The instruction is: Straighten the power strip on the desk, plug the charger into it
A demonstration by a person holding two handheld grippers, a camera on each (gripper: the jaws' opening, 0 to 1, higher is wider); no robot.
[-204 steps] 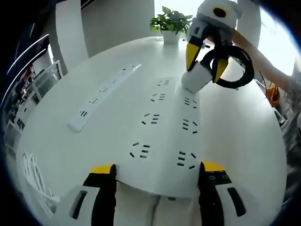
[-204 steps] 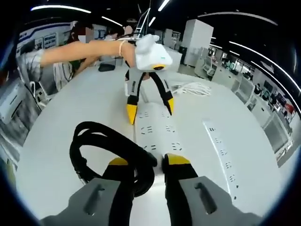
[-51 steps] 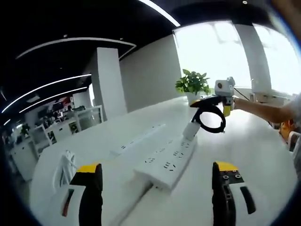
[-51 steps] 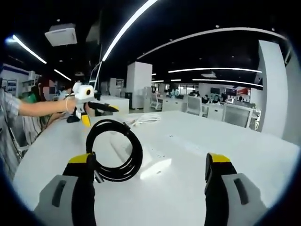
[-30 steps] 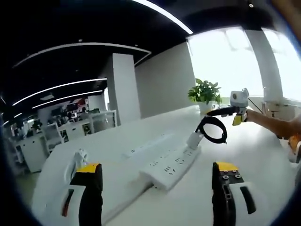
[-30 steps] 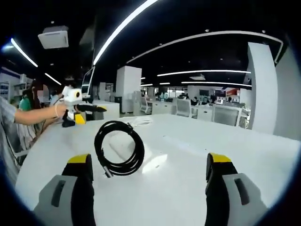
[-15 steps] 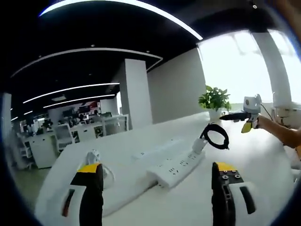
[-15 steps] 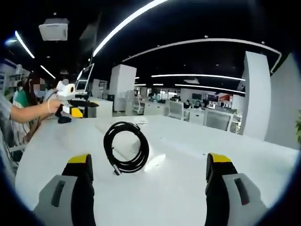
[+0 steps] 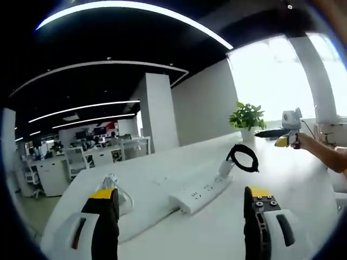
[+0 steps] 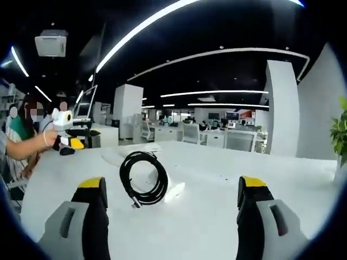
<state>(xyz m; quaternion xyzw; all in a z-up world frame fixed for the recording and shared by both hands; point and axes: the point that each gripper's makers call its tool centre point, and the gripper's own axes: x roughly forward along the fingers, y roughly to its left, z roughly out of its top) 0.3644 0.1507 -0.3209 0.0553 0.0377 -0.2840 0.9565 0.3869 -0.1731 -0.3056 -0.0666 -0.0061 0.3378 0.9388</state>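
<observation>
Now, step: charger (image 9: 226,165) sits plugged in the power strip (image 9: 200,193) ahead.
Claws: my left claw (image 9: 180,225) and right claw (image 10: 170,219) are wide open, holding nothing.
Next: I think nothing more.

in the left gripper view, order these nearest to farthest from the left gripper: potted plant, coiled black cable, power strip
1. power strip, on the desk just ahead, between the open jaws.
2. coiled black cable, standing up at the strip's far end, right of centre.
3. potted plant, at the far edge of the desk by the window.
</observation>
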